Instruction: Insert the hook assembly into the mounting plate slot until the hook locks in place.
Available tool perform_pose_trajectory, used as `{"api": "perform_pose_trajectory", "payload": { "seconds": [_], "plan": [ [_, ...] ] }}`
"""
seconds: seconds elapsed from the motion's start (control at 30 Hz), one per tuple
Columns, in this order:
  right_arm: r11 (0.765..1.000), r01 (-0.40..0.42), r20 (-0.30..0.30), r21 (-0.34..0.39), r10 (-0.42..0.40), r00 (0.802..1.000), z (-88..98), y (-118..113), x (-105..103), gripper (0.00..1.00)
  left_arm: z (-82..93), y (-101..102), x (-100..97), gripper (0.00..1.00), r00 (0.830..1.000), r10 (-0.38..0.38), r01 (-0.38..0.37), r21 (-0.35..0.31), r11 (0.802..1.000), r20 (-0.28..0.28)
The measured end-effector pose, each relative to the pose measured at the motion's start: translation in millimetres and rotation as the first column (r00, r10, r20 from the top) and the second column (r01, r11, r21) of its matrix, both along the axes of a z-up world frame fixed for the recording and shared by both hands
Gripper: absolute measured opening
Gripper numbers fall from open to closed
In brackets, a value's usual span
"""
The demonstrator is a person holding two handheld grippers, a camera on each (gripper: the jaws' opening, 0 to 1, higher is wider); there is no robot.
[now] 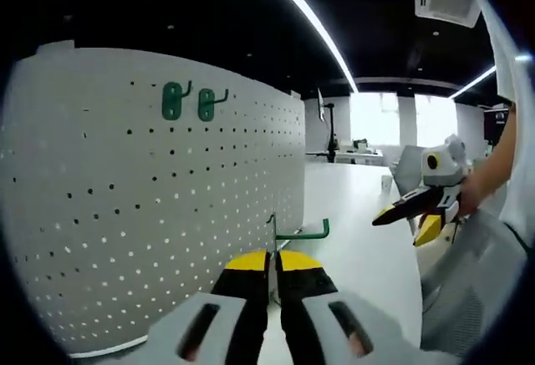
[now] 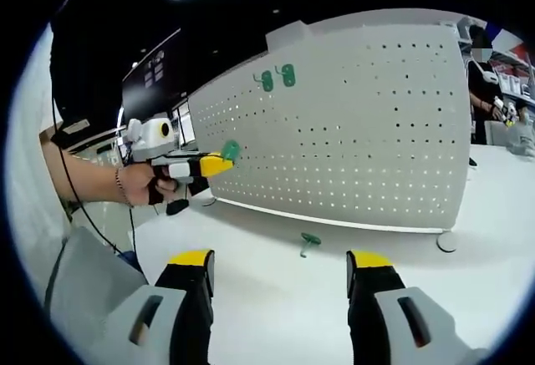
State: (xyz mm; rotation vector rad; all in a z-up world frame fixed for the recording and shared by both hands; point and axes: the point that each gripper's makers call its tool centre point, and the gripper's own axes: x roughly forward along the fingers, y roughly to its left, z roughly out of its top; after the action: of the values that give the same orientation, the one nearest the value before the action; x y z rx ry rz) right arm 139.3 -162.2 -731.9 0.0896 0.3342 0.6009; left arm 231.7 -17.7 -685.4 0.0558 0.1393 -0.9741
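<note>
The left tongs (image 1: 273,275) were clamped on a green hook (image 1: 299,233), not yet inserted. The right tongs (image 2: 280,275) stood wide, another hook (image 2: 309,242) on the worktop (image 2: 276,298) at twelve o'clock. Beyond, the pegboard (image 1: 150,215) carried two mounted hooks (image 1: 189,101).

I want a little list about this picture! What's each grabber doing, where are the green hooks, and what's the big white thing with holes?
Big white thing: pegboard, standing upright on the white table
Hooks on board: two green hooks near its top
Left gripper: shut on a green hook, close to the pegboard
Right gripper: open, holding nothing
Loose hook: lying on the table in front of the pegboard
Hook placed yet: no
</note>
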Motion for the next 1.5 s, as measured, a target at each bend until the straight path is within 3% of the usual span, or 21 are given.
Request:
{"api": "perform_pose_trajectory", "payload": {
  "seconds": [0.7, 0.77, 1.17, 1.23, 1.33, 1.4, 1.5],
  "plan": [
    [1.0, -0.003, 0.004, 0.02, 0.003, 1.0, 0.7, 3, -1, 0.61, 40.3, 4, -23.2, 0.02, 0.999, 0.039, -0.035, -0.148, 0.988, 0.024],
    [1.0, -0.003, 0.005, 0.016, 0.003, 1.0, 0.2, 2, -1, 0.61, 47.3, 6, -23.4, 0.02, 0.999, 0.049, -0.045, -0.19, 0.981, 0.017],
    [1.0, -0.004, 0.006, 0.026, 0.004, 1.0, 2.3, 3, -1, 0.61, 43.9, 6, -25.7, 0.02, 0.999, 0.049, -0.045, -0.17, 0.984, 0.021],
    [0.999, -0.004, 0.015, 0.045, 0.003, 1.0, 6.5, 5, 0, 0.61, 43.2, 6, -25.6, 0.02, 0.999, 0.05, -0.046, -0.166, 0.985, 0.021],
    [0.982, -0.009, 0.138, 0.188, -0.017, 0.99, 43.4, 8, 2, 0.53, 41.8, 7, -25.1, 0.02, 0.998, 0.055, -0.051, -0.163, 0.985, 0.019],
    [0.975, -0.012, 0.187, 0.223, -0.031, 0.982, 58.3, 8, 3, 0.52, 41.8, 8, -25.1, 0.02, 0.998, 0.054, -0.05, -0.164, 0.985, 0.018],
    [0.97, -0.026, 0.192, 0.242, -0.021, 0.981, 63.8, 10, 2, 0.55, 39.7, 7, -25.3, 0.02, 0.999, 0.05, -0.047, -0.158, 0.986, 0.013]
  ]
}}
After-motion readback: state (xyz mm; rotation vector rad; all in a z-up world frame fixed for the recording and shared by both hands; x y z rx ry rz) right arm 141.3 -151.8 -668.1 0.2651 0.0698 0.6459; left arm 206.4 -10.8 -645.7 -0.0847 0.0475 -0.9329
